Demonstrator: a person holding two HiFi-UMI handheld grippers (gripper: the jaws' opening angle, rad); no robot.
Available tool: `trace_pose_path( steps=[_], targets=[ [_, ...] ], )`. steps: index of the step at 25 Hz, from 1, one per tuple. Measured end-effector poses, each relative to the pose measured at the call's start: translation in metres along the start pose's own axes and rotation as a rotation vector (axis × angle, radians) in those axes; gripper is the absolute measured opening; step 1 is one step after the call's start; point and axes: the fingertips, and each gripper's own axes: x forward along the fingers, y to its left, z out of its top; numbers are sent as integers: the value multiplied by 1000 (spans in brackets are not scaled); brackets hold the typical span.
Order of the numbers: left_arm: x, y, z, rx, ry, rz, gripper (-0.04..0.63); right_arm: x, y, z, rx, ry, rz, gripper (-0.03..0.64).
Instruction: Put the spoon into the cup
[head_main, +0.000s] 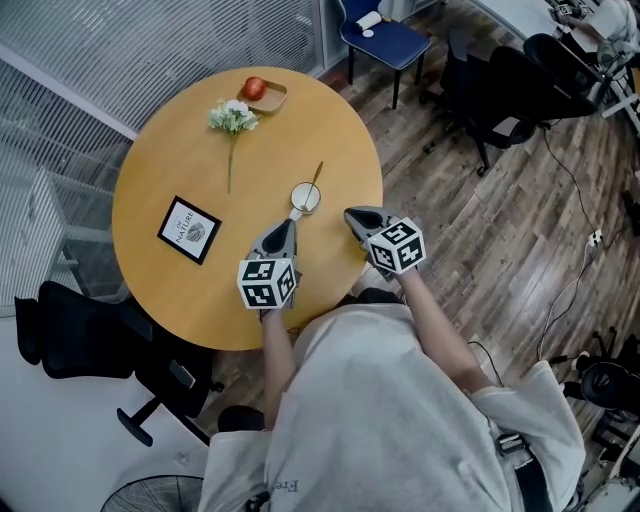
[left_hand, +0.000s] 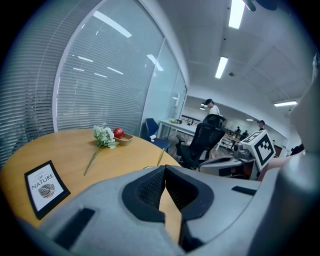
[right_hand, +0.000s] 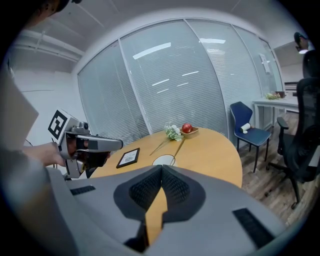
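Observation:
A white cup (head_main: 305, 197) stands on the round wooden table (head_main: 170, 160) near its front right edge. The spoon (head_main: 318, 174) rests in it, its thin handle leaning out toward the far right. My left gripper (head_main: 290, 223) hovers just in front of the cup, jaws shut and empty. My right gripper (head_main: 350, 213) is beside it to the right, also shut on nothing. In the right gripper view the cup (right_hand: 164, 160) and the spoon handle (right_hand: 179, 146) lie just beyond my shut tips (right_hand: 161, 167). In the left gripper view only the spoon handle (left_hand: 160, 157) shows above my shut tips (left_hand: 164, 167).
A white flower (head_main: 232, 118) with a long stem lies at the table's far side, next to a red apple (head_main: 254, 88) in a small wooden dish. A black-framed card (head_main: 189, 229) lies at the left. A blue chair (head_main: 385, 38) and black office chairs (head_main: 500, 95) surround the table.

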Motion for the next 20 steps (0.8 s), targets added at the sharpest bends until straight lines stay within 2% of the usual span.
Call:
trace_pose_path(
  steps=[20],
  targets=[
    [2, 2, -1, 1, 5, -4, 8, 2, 2, 2, -16, 8, 3, -3]
  ],
)
